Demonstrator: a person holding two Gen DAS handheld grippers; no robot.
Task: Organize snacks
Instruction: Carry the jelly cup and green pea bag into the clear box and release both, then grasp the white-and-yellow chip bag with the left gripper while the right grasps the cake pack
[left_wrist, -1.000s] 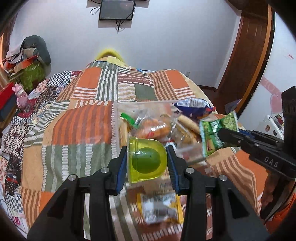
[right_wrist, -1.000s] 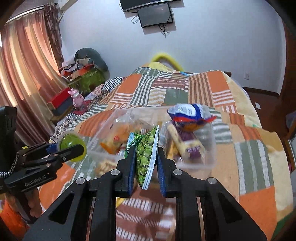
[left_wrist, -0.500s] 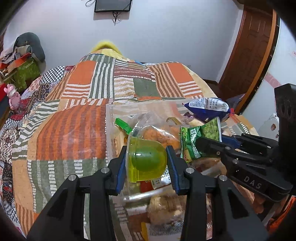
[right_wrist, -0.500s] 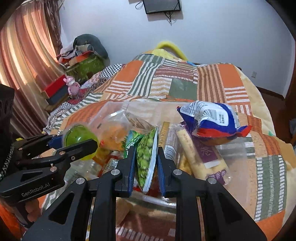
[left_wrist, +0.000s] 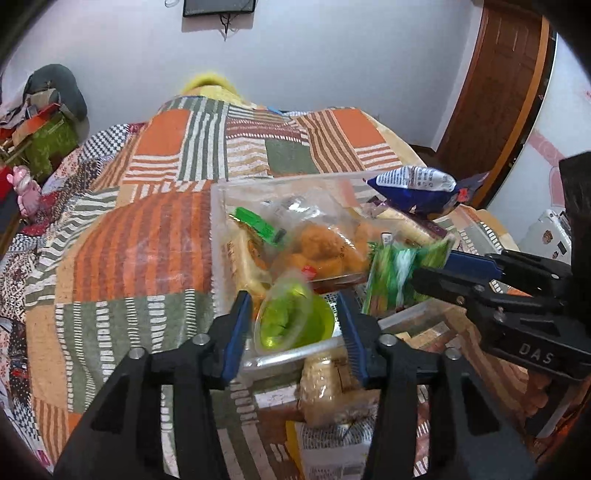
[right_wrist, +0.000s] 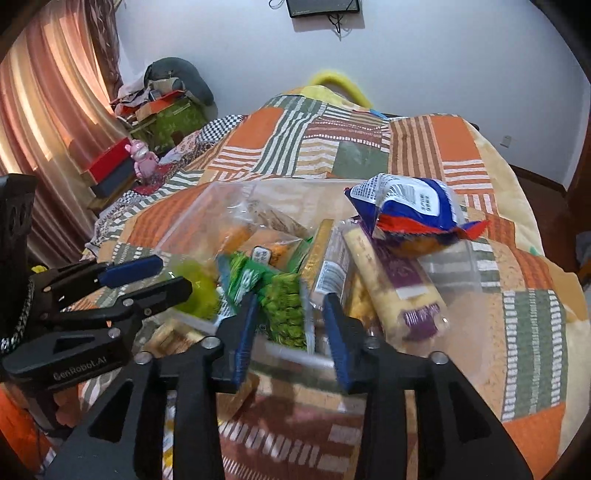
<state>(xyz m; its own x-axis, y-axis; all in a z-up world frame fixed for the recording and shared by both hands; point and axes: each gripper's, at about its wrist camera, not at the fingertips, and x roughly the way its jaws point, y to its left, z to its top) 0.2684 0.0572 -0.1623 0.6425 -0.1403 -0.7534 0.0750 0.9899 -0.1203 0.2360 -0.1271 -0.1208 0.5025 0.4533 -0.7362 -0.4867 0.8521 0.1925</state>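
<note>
A clear plastic bin (left_wrist: 218, 229) full of snack packets sits on the patchwork bed. My left gripper (left_wrist: 291, 328) is open; a yellow-green jelly cup (left_wrist: 293, 319) drops blurred between its jaws, touching neither, over the bin's near rim. My right gripper (right_wrist: 290, 328) is open too; the green pea packet (right_wrist: 286, 312) falls loose between its jaws into the bin. The packet also shows blurred in the left wrist view (left_wrist: 399, 269). The left gripper shows in the right wrist view (right_wrist: 147, 280).
A blue-and-red chip bag (right_wrist: 410, 210) tops the bin beside a purple-labelled roll packet (right_wrist: 399, 280). More packets (left_wrist: 332, 391) lie on the patchwork quilt (left_wrist: 129, 258) in front of the bin. Clutter and a pink toy (right_wrist: 142, 162) sit at the left.
Both grippers moved forward over the bin and opened. The jelly cup and the green pea packet have left the jaws and are falling into the bin.
</note>
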